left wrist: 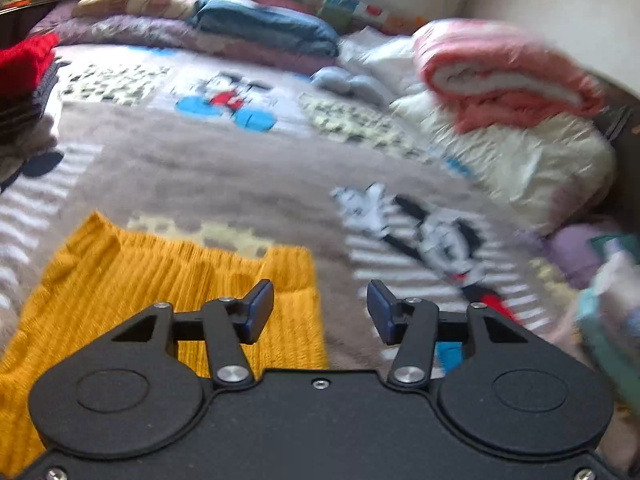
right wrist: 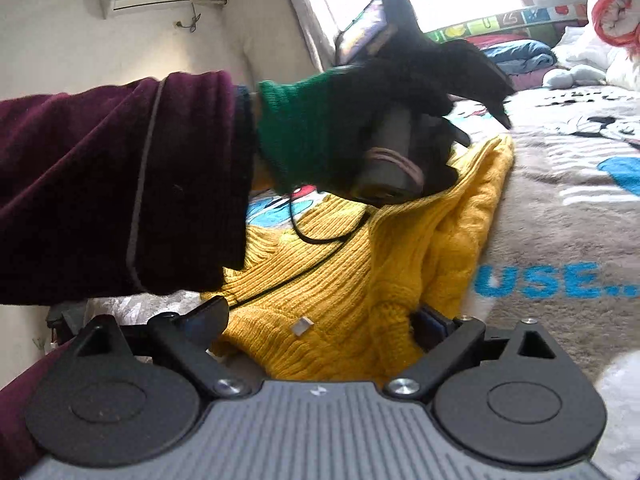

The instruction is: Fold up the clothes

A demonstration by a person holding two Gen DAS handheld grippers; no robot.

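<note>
A mustard-yellow knit sweater [left wrist: 180, 280] lies on the cartoon-print blanket [left wrist: 224, 176] of a bed. My left gripper [left wrist: 320, 308] hovers open over the sweater's right edge, nothing between its blue pads. In the right wrist view the sweater [right wrist: 340, 280] is bunched in folds. My right gripper [right wrist: 320, 320] stands wide open with the sweater's near edge lying between its fingers; the right fingertip [right wrist: 432, 326] is partly hidden behind a fold. A person's black-gloved hand [right wrist: 400, 76], in a green cuff and maroon sleeve, holds the left gripper's handle above the sweater.
Folded clothes topped by a red garment [left wrist: 24, 64] sit at the bed's left edge. A rolled pink blanket [left wrist: 500, 76] rests on a white duvet [left wrist: 520, 160] at right. Pillows [left wrist: 264, 24] line the headboard. More clothes [left wrist: 612, 300] lie at far right.
</note>
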